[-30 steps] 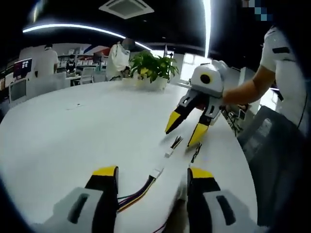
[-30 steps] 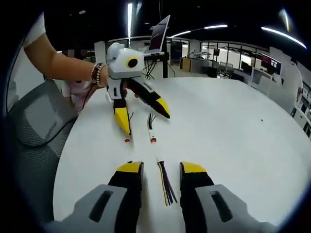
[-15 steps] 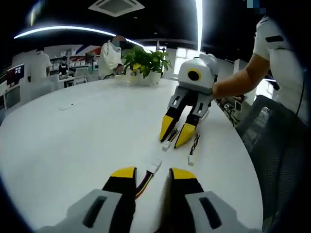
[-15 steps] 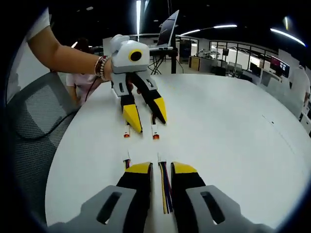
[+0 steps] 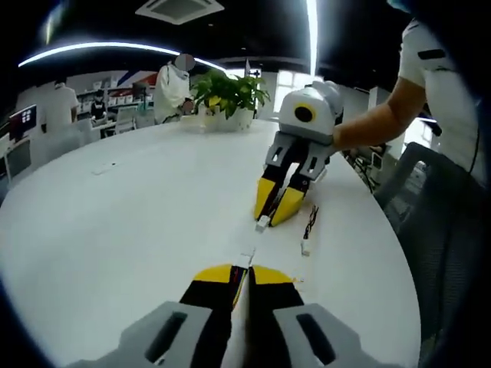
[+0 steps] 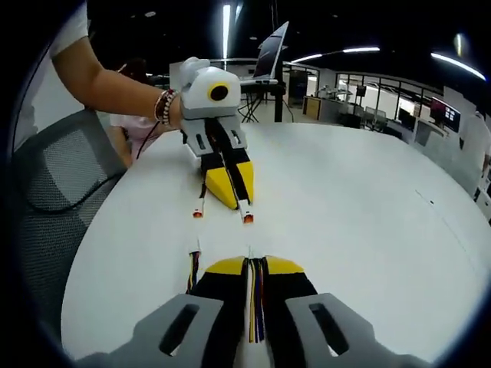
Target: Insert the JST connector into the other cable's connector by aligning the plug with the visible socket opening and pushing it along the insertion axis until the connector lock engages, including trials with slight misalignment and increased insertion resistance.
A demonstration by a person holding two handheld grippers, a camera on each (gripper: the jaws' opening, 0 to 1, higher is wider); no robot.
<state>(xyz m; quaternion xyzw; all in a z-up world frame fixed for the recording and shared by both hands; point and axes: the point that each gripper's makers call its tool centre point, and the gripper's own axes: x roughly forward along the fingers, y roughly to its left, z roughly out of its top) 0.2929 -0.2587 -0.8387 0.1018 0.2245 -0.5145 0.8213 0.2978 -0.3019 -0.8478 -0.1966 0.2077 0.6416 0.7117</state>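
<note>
Now both grippers, facing each other on the white table (image 5: 115, 215), pinch cables: the left gripper (image 5: 242, 273) clamps the multicoloured cable (image 6: 255, 307), and the right gripper (image 6: 256, 264) clamps the white-tipped cable (image 5: 263, 222).

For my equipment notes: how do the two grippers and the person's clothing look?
Each gripper, left gripper and right gripper, has a white rounded body, black jaws with yellow tips, and a yellow ring round its lens. The person wears a white short sleeve and a beaded bracelet.

Both grippers (image 5: 242, 274) (image 6: 255, 266): grey bodies, black fingers (image 5: 212, 285) tipped yellow (2 each); white short sleeve (image 5: 430, 69).
</note>
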